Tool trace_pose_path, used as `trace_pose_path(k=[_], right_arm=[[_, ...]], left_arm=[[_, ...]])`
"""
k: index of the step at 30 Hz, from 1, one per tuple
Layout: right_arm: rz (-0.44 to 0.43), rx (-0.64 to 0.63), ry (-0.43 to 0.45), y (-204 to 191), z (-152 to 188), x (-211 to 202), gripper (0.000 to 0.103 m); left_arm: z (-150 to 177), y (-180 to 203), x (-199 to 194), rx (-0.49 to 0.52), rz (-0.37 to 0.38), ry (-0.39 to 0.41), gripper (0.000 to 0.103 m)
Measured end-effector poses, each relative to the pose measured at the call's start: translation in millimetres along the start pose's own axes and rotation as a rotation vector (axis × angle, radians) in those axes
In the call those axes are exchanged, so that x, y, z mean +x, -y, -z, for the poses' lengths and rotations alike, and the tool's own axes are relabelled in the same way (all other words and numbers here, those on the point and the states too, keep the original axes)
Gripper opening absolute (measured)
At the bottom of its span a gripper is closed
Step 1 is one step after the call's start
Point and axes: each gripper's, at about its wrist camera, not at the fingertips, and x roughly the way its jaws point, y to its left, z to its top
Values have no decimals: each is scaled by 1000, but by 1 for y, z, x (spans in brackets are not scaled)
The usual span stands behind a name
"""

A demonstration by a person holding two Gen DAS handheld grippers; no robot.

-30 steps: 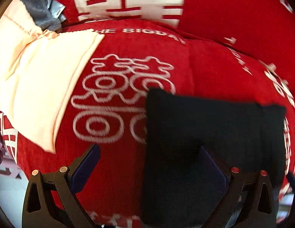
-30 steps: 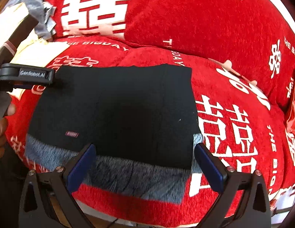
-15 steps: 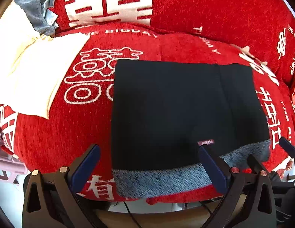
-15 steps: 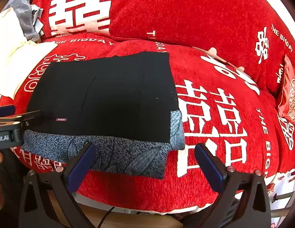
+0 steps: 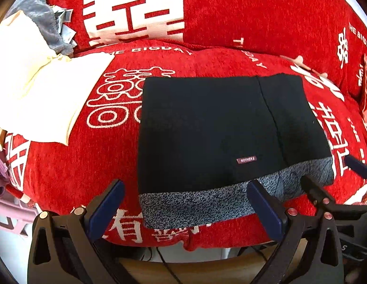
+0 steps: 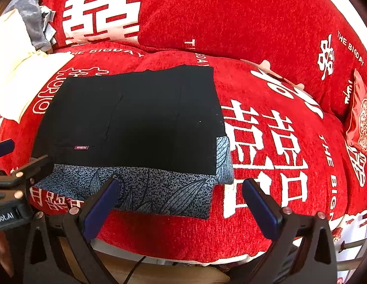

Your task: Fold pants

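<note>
The black pants lie folded into a flat rectangle on the red sofa seat, with a grey patterned inner layer showing along the near edge. They also show in the right wrist view. My left gripper is open and empty, held back just off the sofa's front edge. My right gripper is open and empty too, just before the pants' near right corner. The right gripper's tips show at the left view's right edge.
A cream cloth and a grey garment lie at the sofa's left end. Red printed back cushions stand behind. A red packet lies at the far right. The sofa's front edge drops off just below the grippers.
Both grippers have pulled back from the pants toward the sofa's front edge, open and empty. The folded pants have stayed flat on the seat.
</note>
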Motion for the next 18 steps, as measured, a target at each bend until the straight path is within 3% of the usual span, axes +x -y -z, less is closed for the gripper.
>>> trace_pose_path(k=[3,18], right_arm=[[8,-5,2,-2,0,0,103],[17,-3,2,0,1,1,103]], left_arm=[[1,0,3,-4,-26,-18,103],[0,4,0,13,1,-17,103]])
